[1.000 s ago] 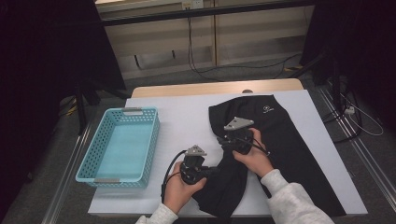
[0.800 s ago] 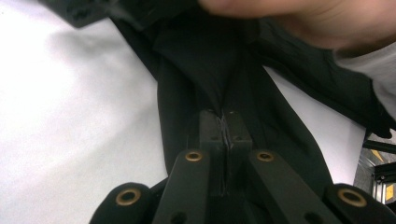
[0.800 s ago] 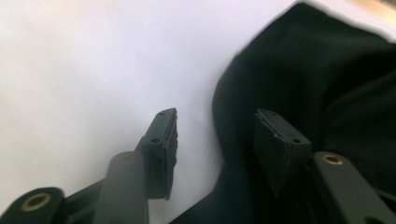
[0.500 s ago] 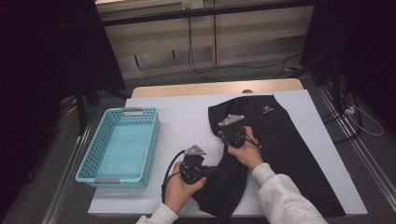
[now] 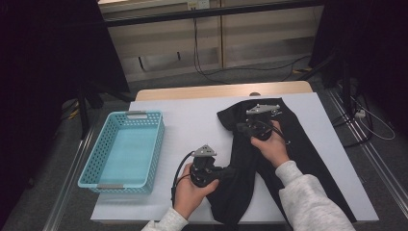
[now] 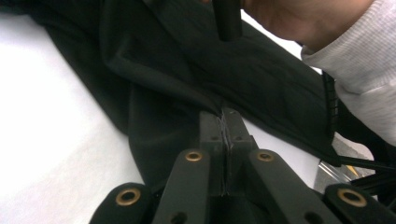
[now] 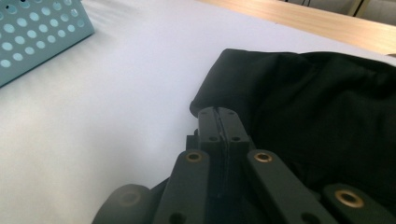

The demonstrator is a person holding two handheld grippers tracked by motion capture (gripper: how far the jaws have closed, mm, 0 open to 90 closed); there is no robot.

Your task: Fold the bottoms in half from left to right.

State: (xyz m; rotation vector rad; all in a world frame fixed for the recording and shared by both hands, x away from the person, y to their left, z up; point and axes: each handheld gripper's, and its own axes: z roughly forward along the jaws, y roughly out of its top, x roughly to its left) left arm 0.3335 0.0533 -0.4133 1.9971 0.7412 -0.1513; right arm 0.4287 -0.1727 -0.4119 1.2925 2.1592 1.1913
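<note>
Item 1, black garment (image 5: 269,159): the largest thing on the surface, lying right of centre, long and rumpled, reaching from near the far edge to the near one. Judged to be part-way through folding or straightening; not yet near the basket.

Item 2, surface (image 5: 192,120): a white sheet over a pale wooden top, whose far strip showed bare.

Item 3, turquoise perforated basket (image 5: 96,166): at the left of the surface, well apart from the garment, nothing in it.

Item 4, right gripper (image 5: 243,127): fingers had just been closing and were clenched at the garment's far left edge; in the right gripper view a thin layer of cloth appeared caught between them.

Item 5, left gripper (image 5: 230,172): fingers clenched on a fold at the garment's near left edge, cloth pinched between them in the left gripper view.

Next move, by judgement: lifting both held edges together and carrying them across, keeping tension even so neither pinch slipped.

Room: dim, pale wall panels beyond, cables on grey floor.
</note>
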